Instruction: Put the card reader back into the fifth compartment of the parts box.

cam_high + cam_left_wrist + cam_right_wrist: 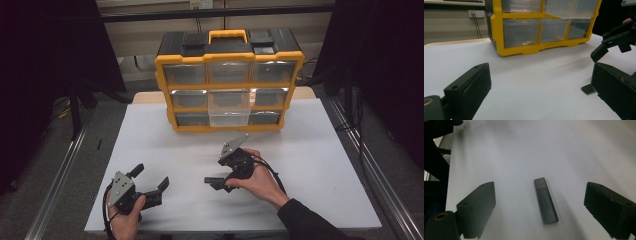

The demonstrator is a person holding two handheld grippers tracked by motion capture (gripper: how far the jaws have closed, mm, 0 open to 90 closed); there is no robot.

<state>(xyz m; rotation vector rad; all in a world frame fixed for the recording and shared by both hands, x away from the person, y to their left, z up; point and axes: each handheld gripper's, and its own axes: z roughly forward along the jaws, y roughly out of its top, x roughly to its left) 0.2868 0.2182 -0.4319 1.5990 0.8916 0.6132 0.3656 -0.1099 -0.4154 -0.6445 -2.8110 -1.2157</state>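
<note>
A small dark grey stick (546, 201) with a lighter cap end lies flat on the white table (300, 165). My right gripper (539, 185) hovers over it, open, with a jaw on either side of the stick and neither touching it. In the high view my right gripper (217, 182) sits at the table's middle front, pointing left and down. My left gripper (150, 177) rests near the front left edge, open and with nothing in it. In the left gripper view my left gripper (540, 72) faces the organizer, with the right gripper (614, 42) and the stick's end (587, 88) at the right.
A yellow and black drawer organizer (229, 85) with clear drawers stands at the back of the table. Its middle drawers (228, 102) stick out toward me. Dark curtains hang on both sides, and metal rails run along the floor.
</note>
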